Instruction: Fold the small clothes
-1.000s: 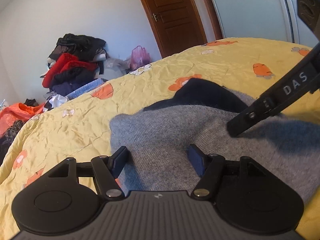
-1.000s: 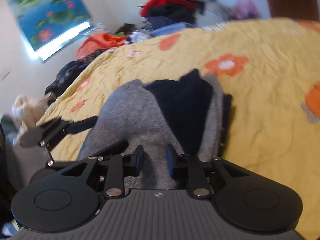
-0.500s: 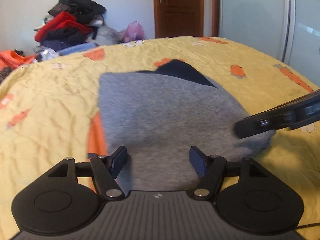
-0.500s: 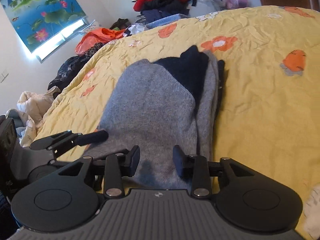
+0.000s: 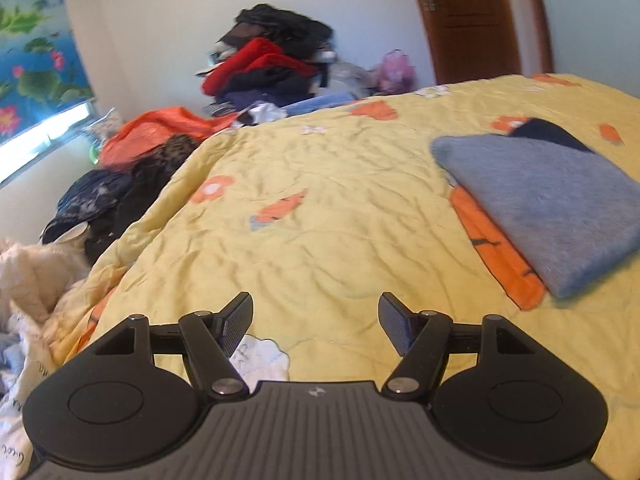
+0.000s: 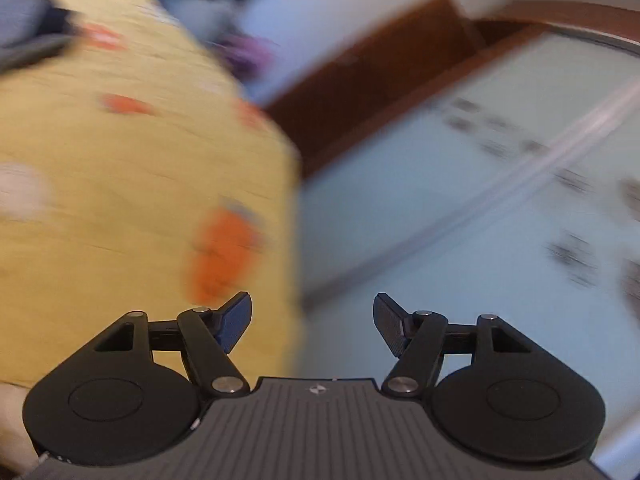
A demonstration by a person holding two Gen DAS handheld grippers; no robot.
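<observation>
My left gripper [image 5: 316, 320] is hovering spread and empty over the yellow bedspread [image 5: 320, 220], the folded grey garment [image 5: 548, 200] lying well off to its right; my right gripper [image 6: 312, 320] is opening, nothing between its jaws.

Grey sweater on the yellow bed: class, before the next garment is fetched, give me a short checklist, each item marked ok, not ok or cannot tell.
1. Grey sweater folded into a compact stack on the yellow bedspread: ok.
2. Navy part tucked in: not ok, it peeks out at the far edge.
3. Left gripper empty, jaws apart: ok.
4. Right gripper empty: ok, nothing between its jaws, which are opening.
5. Right wrist view sharp enough to aim by: not ok, heavily blurred.
6. Next garment chosen from the clothes pile beyond the bed: cannot tell.
</observation>
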